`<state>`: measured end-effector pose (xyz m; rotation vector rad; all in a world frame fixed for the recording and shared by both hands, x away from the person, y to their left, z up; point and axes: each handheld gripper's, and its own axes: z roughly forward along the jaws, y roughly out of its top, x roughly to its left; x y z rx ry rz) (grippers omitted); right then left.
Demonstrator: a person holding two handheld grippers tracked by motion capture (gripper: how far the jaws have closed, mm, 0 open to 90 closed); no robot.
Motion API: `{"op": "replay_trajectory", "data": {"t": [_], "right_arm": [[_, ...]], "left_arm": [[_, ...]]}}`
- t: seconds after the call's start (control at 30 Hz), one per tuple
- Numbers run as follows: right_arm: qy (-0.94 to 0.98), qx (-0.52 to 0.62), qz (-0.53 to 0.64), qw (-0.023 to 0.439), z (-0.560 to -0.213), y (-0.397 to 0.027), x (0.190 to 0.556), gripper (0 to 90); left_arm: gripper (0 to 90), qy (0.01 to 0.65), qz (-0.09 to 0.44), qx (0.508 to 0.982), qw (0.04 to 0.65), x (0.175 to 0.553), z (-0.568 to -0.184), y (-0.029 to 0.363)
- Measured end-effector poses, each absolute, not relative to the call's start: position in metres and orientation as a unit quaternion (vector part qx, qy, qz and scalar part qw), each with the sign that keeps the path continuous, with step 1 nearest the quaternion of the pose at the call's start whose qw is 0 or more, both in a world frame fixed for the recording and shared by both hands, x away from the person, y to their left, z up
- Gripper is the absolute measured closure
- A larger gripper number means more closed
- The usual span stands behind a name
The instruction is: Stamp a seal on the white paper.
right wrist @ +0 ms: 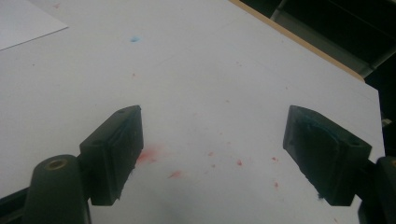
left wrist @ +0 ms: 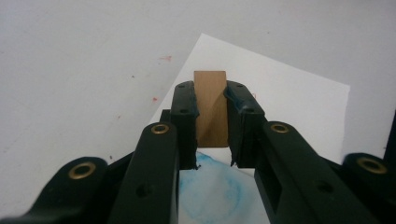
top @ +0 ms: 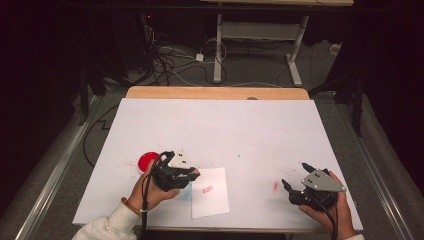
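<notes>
Left gripper [left wrist: 211,123] clamps a wooden block above the paper.
The wooden block [left wrist: 210,107] is plain tan, rectangular, pinched upright over the white sheet [top: 210,192] with its red mark. A red dish [top: 146,161] sits nearby, contents unclear. Right gripper [right wrist: 212,156] jaws stand wide apart.

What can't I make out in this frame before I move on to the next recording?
- Wooden block, left gripper view: its sides and underside are covered by the left gripper.
- Red print on the paper sheet, high view: too small to read.
- Red round object, high view: partly behind that gripper, too small to identify.
</notes>
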<state>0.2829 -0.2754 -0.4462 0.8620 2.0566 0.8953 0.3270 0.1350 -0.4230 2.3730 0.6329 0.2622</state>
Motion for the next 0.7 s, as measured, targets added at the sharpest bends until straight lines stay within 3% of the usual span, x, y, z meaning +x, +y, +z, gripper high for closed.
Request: {"op": "replay_trajectory", "data": {"t": [0.7], "right_arm": [[0.803, 0.317, 0.359, 0.355, -0.444, -0.263, 0.293, 20.6]], "left_arm": [[73.7, 0.283, 0.125, 0.893, 0.328, 0.323, -0.418, 0.171]]}}
